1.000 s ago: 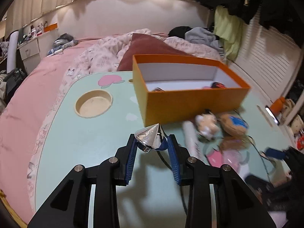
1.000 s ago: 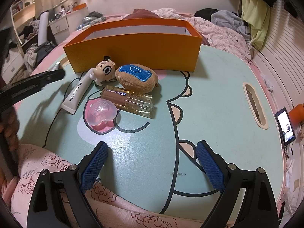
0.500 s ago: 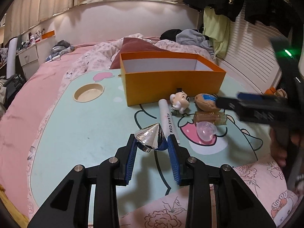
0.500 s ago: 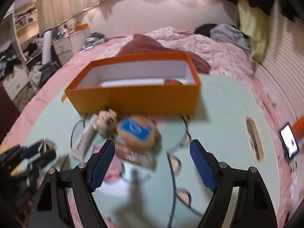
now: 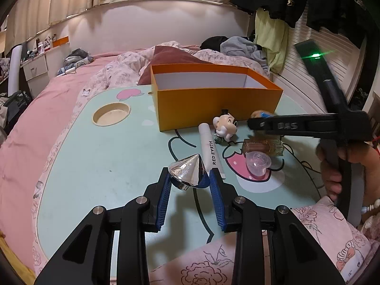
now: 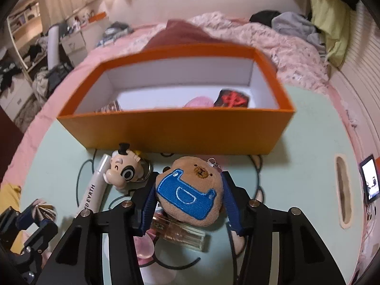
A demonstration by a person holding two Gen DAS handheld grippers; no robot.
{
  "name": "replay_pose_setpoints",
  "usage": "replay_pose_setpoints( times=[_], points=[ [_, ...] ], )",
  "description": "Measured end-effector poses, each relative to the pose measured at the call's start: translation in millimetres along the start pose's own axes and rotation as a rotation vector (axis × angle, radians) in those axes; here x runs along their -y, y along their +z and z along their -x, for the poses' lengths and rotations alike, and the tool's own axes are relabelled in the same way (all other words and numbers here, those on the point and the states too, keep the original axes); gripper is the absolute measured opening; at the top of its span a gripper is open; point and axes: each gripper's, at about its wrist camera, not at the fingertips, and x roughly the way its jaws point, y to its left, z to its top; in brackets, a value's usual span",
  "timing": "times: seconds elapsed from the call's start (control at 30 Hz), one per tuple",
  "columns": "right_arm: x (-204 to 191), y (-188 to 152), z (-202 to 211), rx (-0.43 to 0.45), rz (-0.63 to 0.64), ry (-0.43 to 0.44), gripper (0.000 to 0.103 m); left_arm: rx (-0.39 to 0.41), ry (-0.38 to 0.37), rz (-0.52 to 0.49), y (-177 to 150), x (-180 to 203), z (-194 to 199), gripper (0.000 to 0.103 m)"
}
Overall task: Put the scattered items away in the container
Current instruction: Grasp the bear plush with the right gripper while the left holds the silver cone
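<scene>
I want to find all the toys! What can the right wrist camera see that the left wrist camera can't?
Only the right wrist view looks inside the orange box, showing a pink thing and a black tile, plus the bear plush between the closing right gripper.

Only the left shows the round cup hole.

Both show the white tube, the cartoon figure and the silver cone.

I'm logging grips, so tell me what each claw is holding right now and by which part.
Left claw: shut on the silver cone, pads on its wide base. Right claw: closing around the brown bear plush, pads at its two sides.
</scene>
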Motion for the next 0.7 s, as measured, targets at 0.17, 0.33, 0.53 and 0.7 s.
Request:
replay_pose_setpoints(
  times=[0.17,0.33,0.53,0.7],
  points=[
    [0,-21,44,0.083,0.007,0.015,0.050,0.010,-0.024,0.010,4,1,7,0.034],
    [-6,-61,68,0.094,0.040,0.023,0.050,0.014,-0.039,-0.024,2,15,12,0.034],
    [-13,-81,55,0.049,0.083,-0.022,0.050,0.001,-0.009,-0.095,-4,33,8,0.034],
    [-10,-82,54,0.048,0.078,-0.023,0.050,-0.004,-0.011,-0.094,-5,32,7,0.034]
  ],
)
